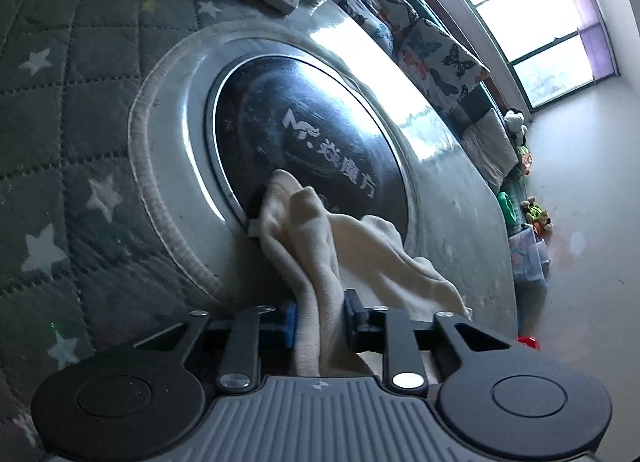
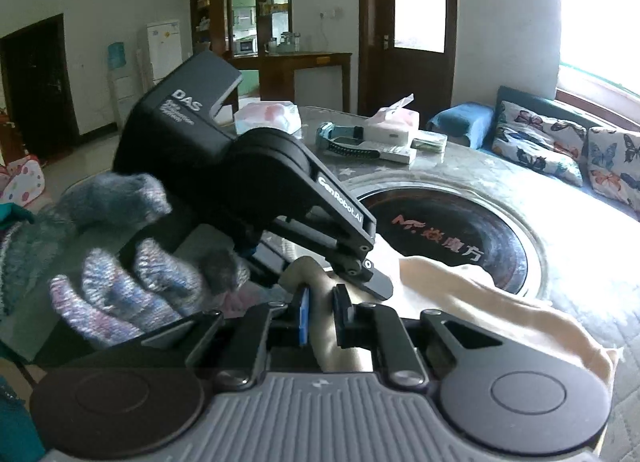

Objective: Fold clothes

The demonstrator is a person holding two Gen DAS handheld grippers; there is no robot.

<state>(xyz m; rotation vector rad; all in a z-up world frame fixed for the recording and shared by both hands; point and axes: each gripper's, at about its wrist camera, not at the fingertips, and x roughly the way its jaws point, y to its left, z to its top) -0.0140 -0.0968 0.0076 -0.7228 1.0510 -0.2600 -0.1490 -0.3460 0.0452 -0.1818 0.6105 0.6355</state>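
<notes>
Garment: pale cream cloth (image 1: pixel 320 246), soft knit by the look of it, bunched and creased, draped from both grippers over the worktop (image 1: pixel 452 222).
Place: gathered at the near edge of the worktop, one end trailing onto the round black inset plate (image 1: pixel 312 150) with white lettering, another flap lying out to the right in the right wrist view.
Left gripper (image 1: pixel 320 322): jaws closed in on a thick bundled fold of the cloth, blue pad on one side, black pad on the other, fabric filling the gap.
Right gripper (image 2: pixel 322 316): jaws nearly together, pinching a thinner roll of the same cloth.
Left hand (image 2: pixel 120 274): in a mottled knit glove, wrapped round the left gripper's handle, seen close beside the right gripper.
Handling, judged: light, limp, no stiffness of its own; likely to sag and twist between the two grips rather than hold a line. Not fragile. Knit surface probably grippy enough against the pads, though a bundled fold may slip out layer by layer.
Where to take hold, judged: at an edge or corner with a single layer or two, not a wad; the two grips set apart along one hem so the cloth can be stretched flat before any fold.
Risk, judged: both grips sit close together on bunched fabric, so spreading may be needed first.
Nearby: tissue packs (image 2: pixel 268 114) and a watch (image 2: pixel 344 142) at the far side of the worktop, well apart from the cloth.
</notes>
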